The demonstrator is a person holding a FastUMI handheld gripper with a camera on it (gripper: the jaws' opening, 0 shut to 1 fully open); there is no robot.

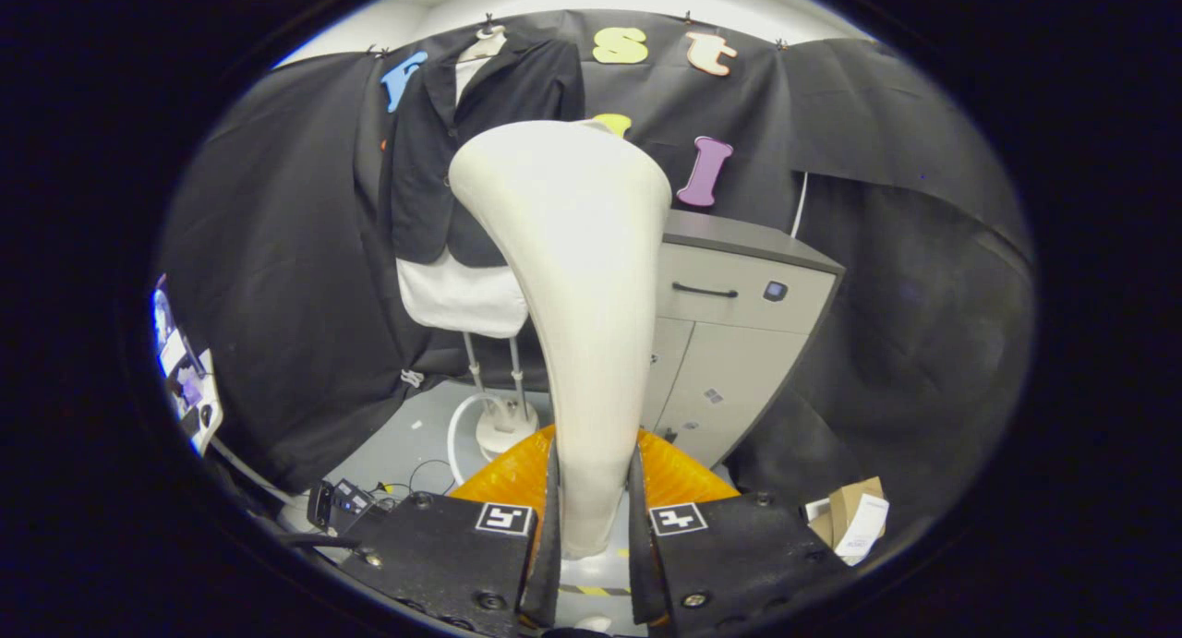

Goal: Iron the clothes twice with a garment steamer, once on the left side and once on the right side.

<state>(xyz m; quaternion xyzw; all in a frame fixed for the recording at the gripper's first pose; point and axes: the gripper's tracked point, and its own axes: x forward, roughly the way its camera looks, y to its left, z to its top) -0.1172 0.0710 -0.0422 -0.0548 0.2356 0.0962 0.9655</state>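
Gripping the slim lower handle of a cream-white plastic garment steamer [572,278], the jaws of the gripper [591,546] are closed on it from both sides, a finger pressed against each flank. The handle is held upright between them, so that the steamer's broad, flared head rises beyond the fingers and is turned toward the clothing; this hold is judged to keep the head steady for a vertical pass. An orange ribbed object [679,476] is seen just behind the fingers, low down; what it is cannot be told.

Beyond the steamer's head, a black jacket over a white shirt [434,176] is hung high against the dark cloth wall, above a white stand with two thin poles [503,416], so that its front is left free to be steamed. The head is apart from the fabric, and neither side is judged to be under treatment yet. Beside the garment, a grey cabinet with a dark handle [739,333] is set on the floor.
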